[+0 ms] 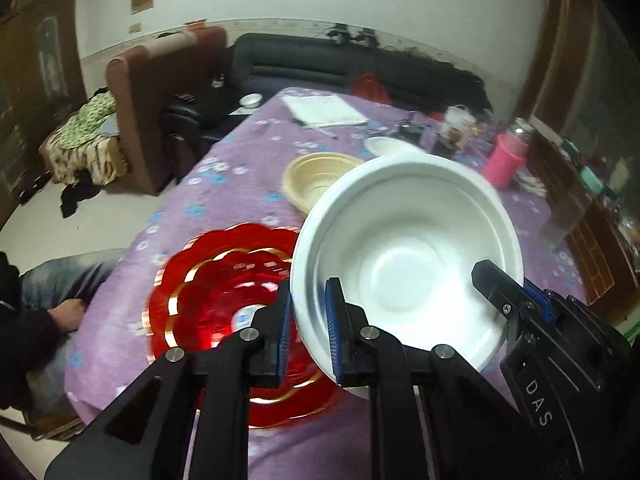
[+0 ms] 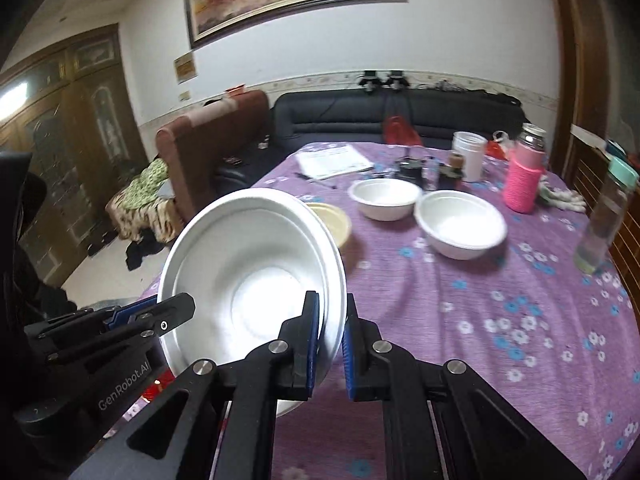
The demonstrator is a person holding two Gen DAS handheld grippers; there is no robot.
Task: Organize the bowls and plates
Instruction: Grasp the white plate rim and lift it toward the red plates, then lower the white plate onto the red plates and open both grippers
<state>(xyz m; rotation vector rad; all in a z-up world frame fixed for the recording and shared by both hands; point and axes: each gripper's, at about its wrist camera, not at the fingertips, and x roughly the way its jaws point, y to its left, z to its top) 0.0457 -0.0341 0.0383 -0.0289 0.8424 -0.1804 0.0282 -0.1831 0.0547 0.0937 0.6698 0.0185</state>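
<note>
Balance matters here — the left gripper (image 1: 309, 328) and right gripper (image 2: 332, 344), each pinched nearly closed on opposite rims of the white bowl (image 1: 408, 256), should travel together and level toward the other white bowls (image 2: 460, 220).

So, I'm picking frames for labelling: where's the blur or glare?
Left wrist view: red plate smeared by motion, with glare streaks; white bowl rim soft. Right wrist view: the bowl's centre is blown out; tablecloth flowers blurred; fisheye bends the walls.
</note>
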